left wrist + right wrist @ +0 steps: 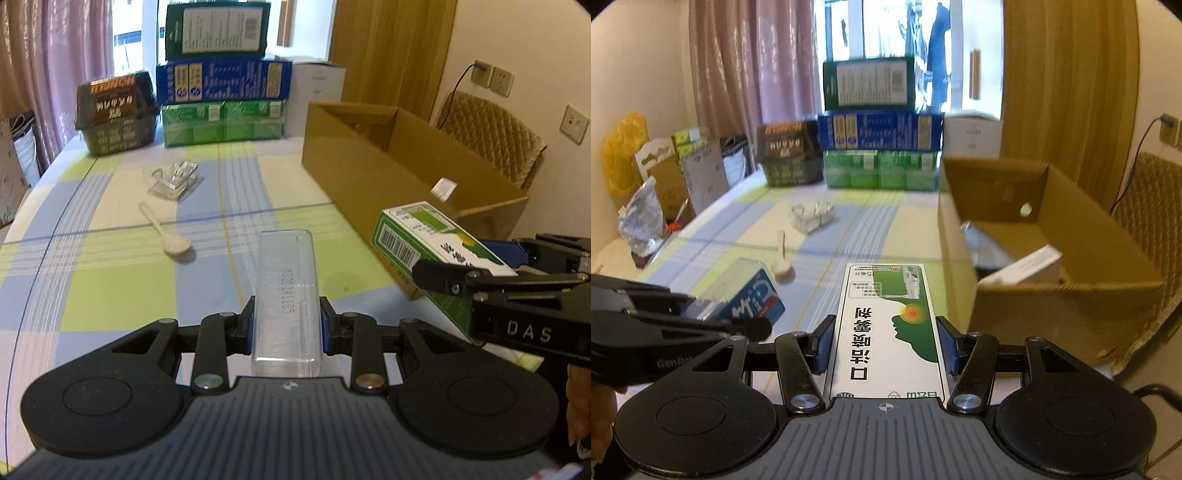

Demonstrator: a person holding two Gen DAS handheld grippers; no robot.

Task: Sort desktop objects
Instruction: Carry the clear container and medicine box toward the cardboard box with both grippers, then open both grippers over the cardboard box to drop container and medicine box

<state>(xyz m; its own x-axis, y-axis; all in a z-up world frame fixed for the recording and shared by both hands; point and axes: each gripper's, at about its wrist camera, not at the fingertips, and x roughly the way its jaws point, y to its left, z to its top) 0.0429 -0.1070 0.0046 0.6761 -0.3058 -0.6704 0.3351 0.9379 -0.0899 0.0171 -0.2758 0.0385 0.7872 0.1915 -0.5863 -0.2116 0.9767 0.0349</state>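
Clear case (286,295) and green box (888,332) sit clamped between closed fingers (one each), carried lengthwise toward the carton (1049,236).

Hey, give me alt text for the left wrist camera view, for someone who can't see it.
The left gripper holds a clear plastic case above a checked tablecloth. At right, the right gripper carries a green and white box beside an open cardboard box. A white spoon lies farther back.
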